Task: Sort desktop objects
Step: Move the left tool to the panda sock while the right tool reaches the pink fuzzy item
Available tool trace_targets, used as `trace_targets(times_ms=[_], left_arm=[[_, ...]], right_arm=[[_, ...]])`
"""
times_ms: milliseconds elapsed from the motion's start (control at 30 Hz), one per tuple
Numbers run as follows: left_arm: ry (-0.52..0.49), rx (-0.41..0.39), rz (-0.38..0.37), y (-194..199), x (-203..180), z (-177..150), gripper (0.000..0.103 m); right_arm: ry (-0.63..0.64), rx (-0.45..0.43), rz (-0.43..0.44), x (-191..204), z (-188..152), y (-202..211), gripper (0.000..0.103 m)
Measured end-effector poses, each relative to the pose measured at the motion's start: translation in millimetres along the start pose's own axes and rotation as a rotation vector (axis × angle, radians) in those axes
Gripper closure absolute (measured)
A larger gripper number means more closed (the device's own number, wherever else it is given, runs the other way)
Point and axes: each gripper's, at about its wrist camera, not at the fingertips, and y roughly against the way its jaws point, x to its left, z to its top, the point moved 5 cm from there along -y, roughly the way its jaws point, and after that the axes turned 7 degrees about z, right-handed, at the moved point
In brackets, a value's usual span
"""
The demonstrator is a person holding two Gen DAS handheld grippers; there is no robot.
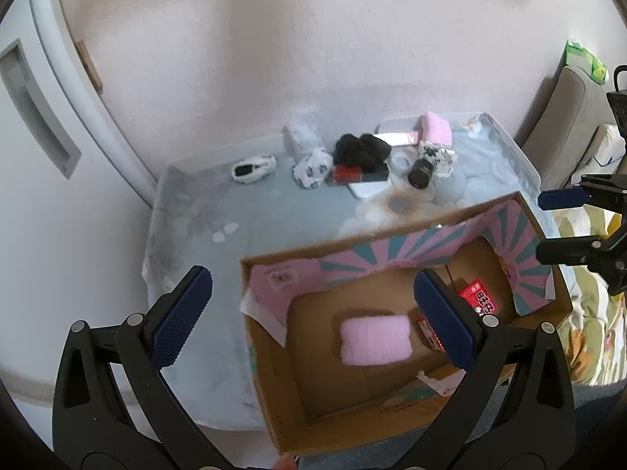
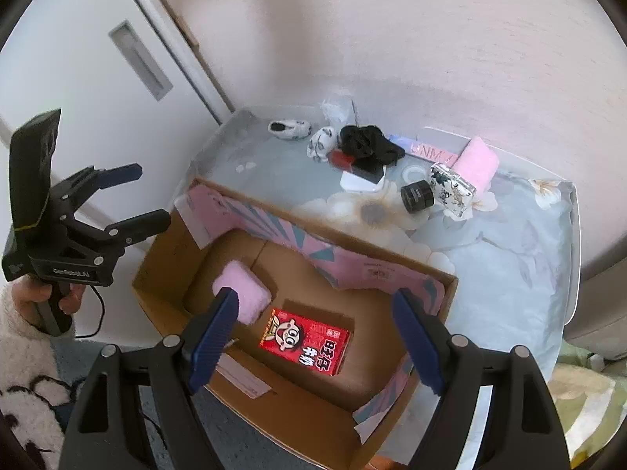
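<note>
An open cardboard box with pink-and-teal flaps stands at the table's near edge; it also shows in the right wrist view. Inside lie a pink towel and a red milk carton. My left gripper is open and empty above the box's left wall; it shows from outside in the right wrist view. My right gripper is open and empty above the box; it shows in the left wrist view.
At the table's back lie a second pink towel, a patterned case, a black jar, a tape roll, black cloth, a red-and-black box, white patterned items and a crumpled wrapper. A white door is left.
</note>
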Motion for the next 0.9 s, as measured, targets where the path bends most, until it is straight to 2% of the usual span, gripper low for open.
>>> trace_targets(times_ms=[300, 500, 733, 900], left_arm=[[0.038, -0.004, 0.002, -7.3, 35.5, 31.7, 0.0], [0.056, -0.003, -0.002, -27.9, 63.1, 71.8, 0.0], [0.05, 0.041, -0.019, -87.0, 78.2, 110.8, 0.0], [0.032, 0.083, -0.014, -134.6, 79.0, 122.2, 0.0]], right_arm=[[-0.096, -0.025, -0.062, -20.6, 18.9, 9.5, 0.026], [-0.16, -0.05, -0.107, -36.9, 44.6, 13.2, 0.025], [-0.25, -0.03, -0.196, -71.9, 72.6, -5.1, 0.026], [-0.329, -0.016, -0.253, -107.4, 89.1, -27.0, 0.026]])
